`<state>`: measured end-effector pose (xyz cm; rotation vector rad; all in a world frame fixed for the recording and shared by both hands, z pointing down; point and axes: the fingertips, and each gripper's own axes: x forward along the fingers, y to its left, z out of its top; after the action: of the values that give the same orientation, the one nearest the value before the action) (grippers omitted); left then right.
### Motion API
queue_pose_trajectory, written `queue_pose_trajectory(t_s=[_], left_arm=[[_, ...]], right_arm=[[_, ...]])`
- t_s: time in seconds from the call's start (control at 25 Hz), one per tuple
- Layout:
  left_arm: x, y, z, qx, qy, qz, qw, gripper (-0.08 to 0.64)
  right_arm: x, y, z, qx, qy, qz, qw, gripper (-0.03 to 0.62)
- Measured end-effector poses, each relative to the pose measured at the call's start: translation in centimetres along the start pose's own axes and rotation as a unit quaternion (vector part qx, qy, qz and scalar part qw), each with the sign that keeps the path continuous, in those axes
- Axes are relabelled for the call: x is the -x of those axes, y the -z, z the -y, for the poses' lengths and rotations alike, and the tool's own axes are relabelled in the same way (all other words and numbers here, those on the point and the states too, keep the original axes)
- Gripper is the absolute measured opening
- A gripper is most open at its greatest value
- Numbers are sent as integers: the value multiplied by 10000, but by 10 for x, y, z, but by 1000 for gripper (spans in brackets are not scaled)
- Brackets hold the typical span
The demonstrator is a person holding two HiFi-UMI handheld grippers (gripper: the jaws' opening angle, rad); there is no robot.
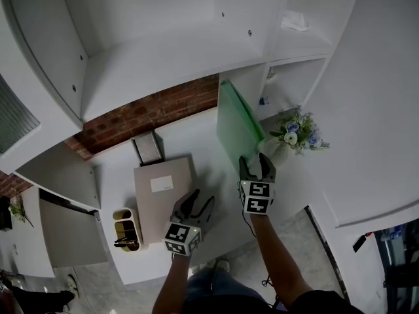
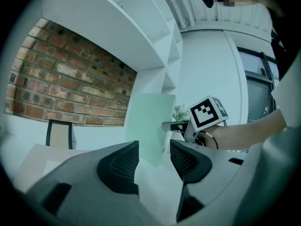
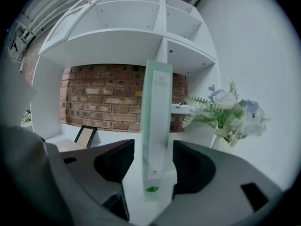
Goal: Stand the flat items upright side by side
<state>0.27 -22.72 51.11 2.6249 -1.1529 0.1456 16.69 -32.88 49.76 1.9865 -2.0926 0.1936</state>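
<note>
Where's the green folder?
In the head view, right of centre, the green folder stands upright on the desk, between the flat tan folder and the flowers.

- A white desk stands against a brick wall.
- White shelving hangs above the desk, and a crumpled white scrap lies in an upper right compartment.
- A bunch of white and blue flowers with green leaves stands at the desk's right end.
- A small black-rimmed frame stands at the back, just before the bricks.
- A white pen holder with yellow-lined compartments sits near the front left edge, with something dark in it.
</note>
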Motion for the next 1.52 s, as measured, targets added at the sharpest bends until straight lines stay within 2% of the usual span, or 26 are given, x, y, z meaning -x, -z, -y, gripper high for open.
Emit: queue_pose_trajectory(t_s=[0.08,0.12,0.2,0.24,0.84,1.32,1.4,1.52], left_arm=[[-1,0,1,0,14,-7,10000,204],[-1,0,2,-2,18,-10,10000,204],[-1,0,2,-10,19,-9,10000,204],[0,0,2,-14,14,-10,10000,204],[17,3,-24,87,-304,1,9995,204],[24,3,-31,118,-450,32,9989,204],[28,3,-34,141,-506,53,9986,204],[37,5,-42,187,-635,57,9978,204]], right_arm=[[5,15,0,-14,82,-157,9998,233],[6,21,0,33,99,-231,9997,210],[4,28,-2,143,102,-317,9993,103],[2,29,-3,155,94,-328,9993,92],[-60,11,-19,127,76,-331,9993,91],[-45,4,-13,-12,-51,-80,10000,92],[-33,2,-16,-178,-157,-9,9997,94],[-15,12,-42,-440,-654,-109,9968,124]])
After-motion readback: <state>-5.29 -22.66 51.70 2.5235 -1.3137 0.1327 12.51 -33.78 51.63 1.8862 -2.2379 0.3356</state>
